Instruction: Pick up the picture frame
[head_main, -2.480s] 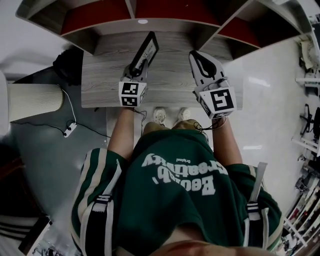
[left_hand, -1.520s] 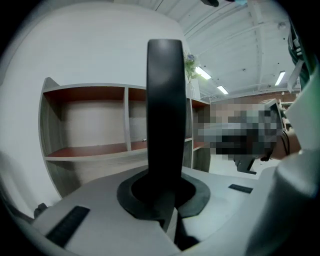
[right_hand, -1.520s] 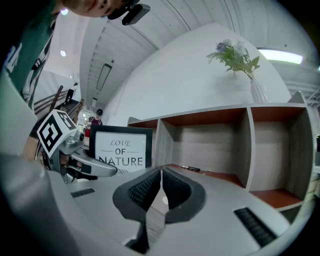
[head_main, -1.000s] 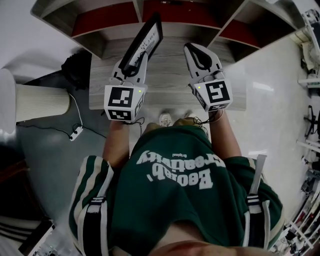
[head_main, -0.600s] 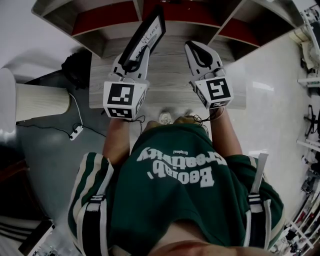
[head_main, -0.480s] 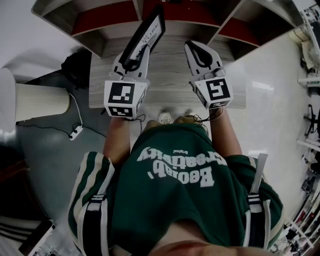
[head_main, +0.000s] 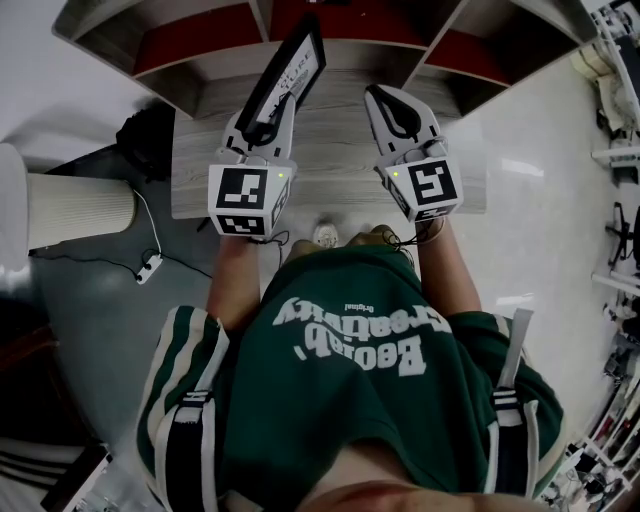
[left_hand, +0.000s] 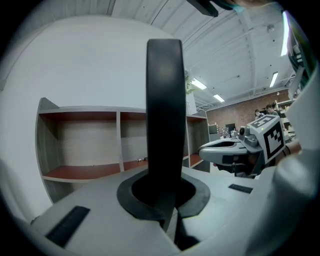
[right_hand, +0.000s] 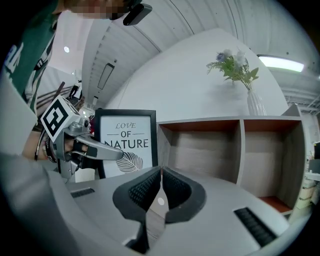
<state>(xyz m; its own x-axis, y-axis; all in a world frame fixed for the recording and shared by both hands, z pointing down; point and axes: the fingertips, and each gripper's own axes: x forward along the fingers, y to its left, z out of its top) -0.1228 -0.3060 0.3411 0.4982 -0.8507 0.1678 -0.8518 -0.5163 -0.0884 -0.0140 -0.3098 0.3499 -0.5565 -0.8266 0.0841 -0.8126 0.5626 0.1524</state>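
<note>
The picture frame (head_main: 292, 70) is black-edged with a white print that reads "LOVE OF NATURE" (right_hand: 127, 141). It hangs tilted above the wooden table (head_main: 340, 160), in front of the shelf unit. My left gripper (head_main: 268, 120) is shut on its lower edge. In the left gripper view the frame (left_hand: 165, 110) stands edge-on as a dark bar between the pads. My right gripper (head_main: 386, 97) hovers to the right of the frame, apart from it, shut with nothing between its pads (right_hand: 150, 187). The right gripper view shows the left gripper (right_hand: 107, 152) across the front of the frame.
An open shelf unit (head_main: 205, 35) with red-brown boards stands behind the table. A vase of flowers (right_hand: 254, 102) sits on top of it. On the floor at left are a white ribbed cylinder (head_main: 70, 205) and a power strip (head_main: 146, 266).
Since the earliest frame my left gripper has lifted the frame off the table and up toward the camera. In the last second it rose only slightly. The right gripper has barely moved.
</note>
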